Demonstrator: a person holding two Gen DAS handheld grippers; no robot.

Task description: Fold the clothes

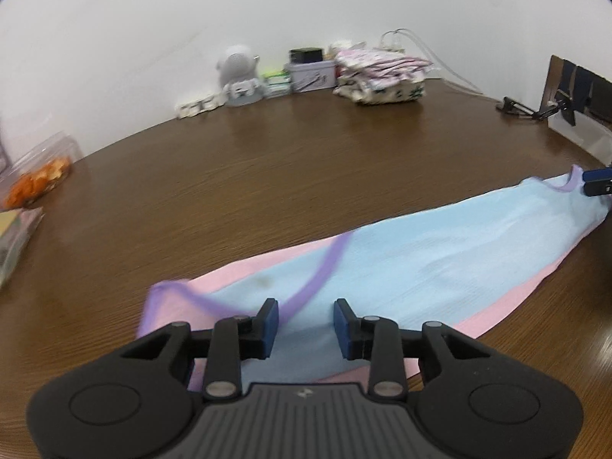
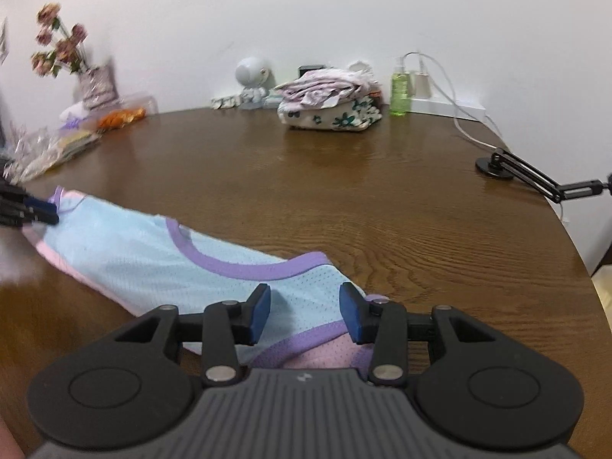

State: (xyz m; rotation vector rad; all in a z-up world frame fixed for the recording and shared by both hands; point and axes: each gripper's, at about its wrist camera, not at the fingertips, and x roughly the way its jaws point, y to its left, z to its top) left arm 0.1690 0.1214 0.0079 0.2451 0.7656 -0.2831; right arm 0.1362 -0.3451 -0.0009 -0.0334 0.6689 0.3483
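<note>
The blue and pink shirt (image 1: 440,252) lies flat along the counter's (image 1: 306,160) near edge. The left tool (image 1: 305,323) and right tool (image 2: 305,311) hover over opposite ends, both spread, pinching nothing.

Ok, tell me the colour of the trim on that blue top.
Purple trim, clearest in the right wrist view.

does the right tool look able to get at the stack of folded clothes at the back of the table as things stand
Probably yes. The right tool is open over the blue top, and only bare table shows between it and the folded clothes.
</note>
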